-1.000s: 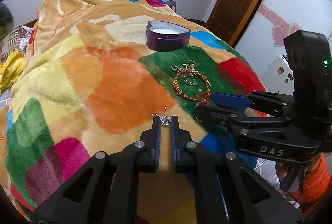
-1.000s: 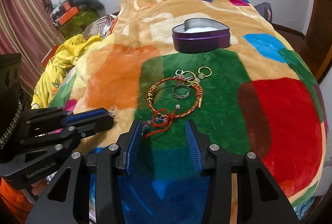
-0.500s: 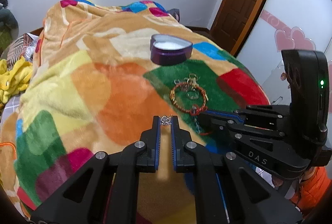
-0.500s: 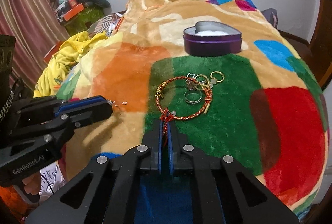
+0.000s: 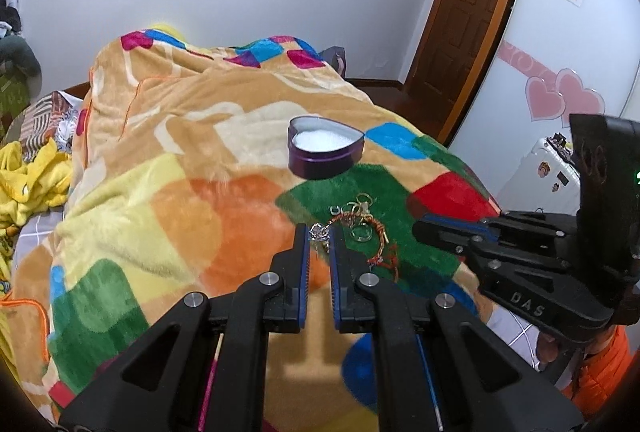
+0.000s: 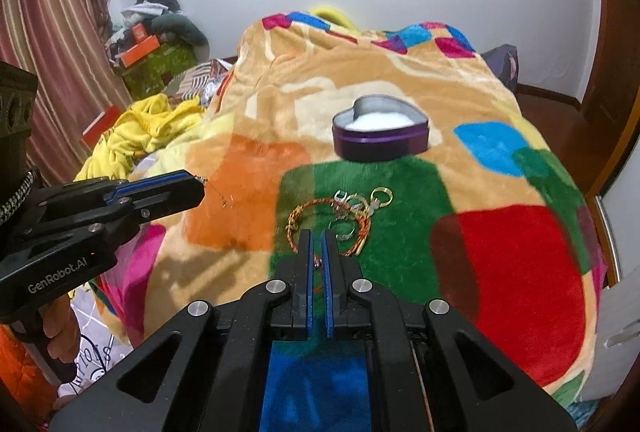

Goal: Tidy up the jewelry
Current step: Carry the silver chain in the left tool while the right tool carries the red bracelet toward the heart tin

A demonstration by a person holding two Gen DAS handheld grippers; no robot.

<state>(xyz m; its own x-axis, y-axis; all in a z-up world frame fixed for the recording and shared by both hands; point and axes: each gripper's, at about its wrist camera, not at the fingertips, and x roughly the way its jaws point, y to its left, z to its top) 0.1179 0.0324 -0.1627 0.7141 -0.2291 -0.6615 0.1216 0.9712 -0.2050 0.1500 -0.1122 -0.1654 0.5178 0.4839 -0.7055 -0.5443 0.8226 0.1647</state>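
A purple heart-shaped tin [image 5: 325,152] with white padding sits open on the colourful blanket; it also shows in the right wrist view [image 6: 380,130]. My left gripper [image 5: 319,232] is shut on a small silver earring [image 5: 318,233] and holds it above the blanket. My right gripper [image 6: 317,241] is shut on the near end of a red-and-gold braided bracelet [image 6: 298,218] that lies on the green patch. Several rings and small hoops [image 6: 362,201] lie beside the bracelet, between it and the tin.
The blanket [image 6: 520,252] covers a bed. Yellow clothes [image 6: 140,128] and boxes lie to the left. A wooden door [image 5: 464,12] and a white cabinet [image 5: 540,168] stand to the right.
My right gripper closed on the bracelet's end. Both grippers have risen and moved back; the left one carries the earring up off the blanket.
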